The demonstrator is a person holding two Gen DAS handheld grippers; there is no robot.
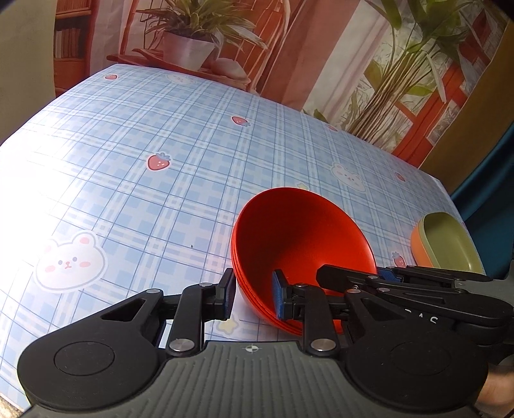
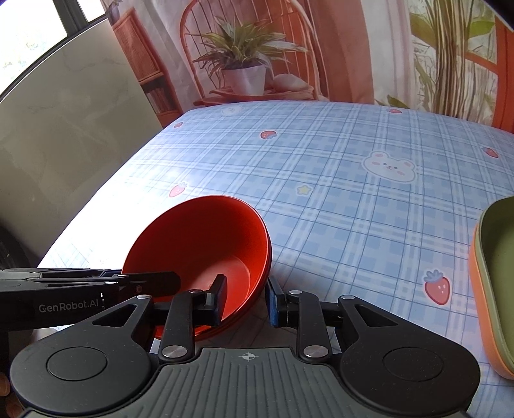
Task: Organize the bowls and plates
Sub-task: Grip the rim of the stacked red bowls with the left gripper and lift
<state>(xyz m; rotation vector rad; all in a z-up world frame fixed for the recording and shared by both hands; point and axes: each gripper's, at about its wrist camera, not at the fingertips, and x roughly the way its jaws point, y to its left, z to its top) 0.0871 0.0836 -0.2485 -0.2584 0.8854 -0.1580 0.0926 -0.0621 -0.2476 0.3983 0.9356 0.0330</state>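
Got the stack of red bowls (image 1: 298, 238) tipped up on the plaid surface (image 1: 160, 193), my left hand-held gripper (image 1: 255, 294) and right hand-held gripper (image 2: 245, 297) each clamped over opposite rims.

Both feeds are bright daylight for me. Strong glare blows out the tablecloth (image 1: 135, 135) at about 9 o'clock in the left wrist view, pure white, plaid pattern gone. Same hot patch sits around 9 o'clock in the right wrist view, and there's a window (image 2: 48, 22) at 11 o'clock, overexposed. Heavy fisheye: table edges bow, corners go dark with vignetting. The red bowls (image 2: 199, 247) look sharp and saturated, with a soft shadow beneath. The printed backdrop (image 1: 321, 58) up at 12 o'clock looks a little soft, slightly hazy.
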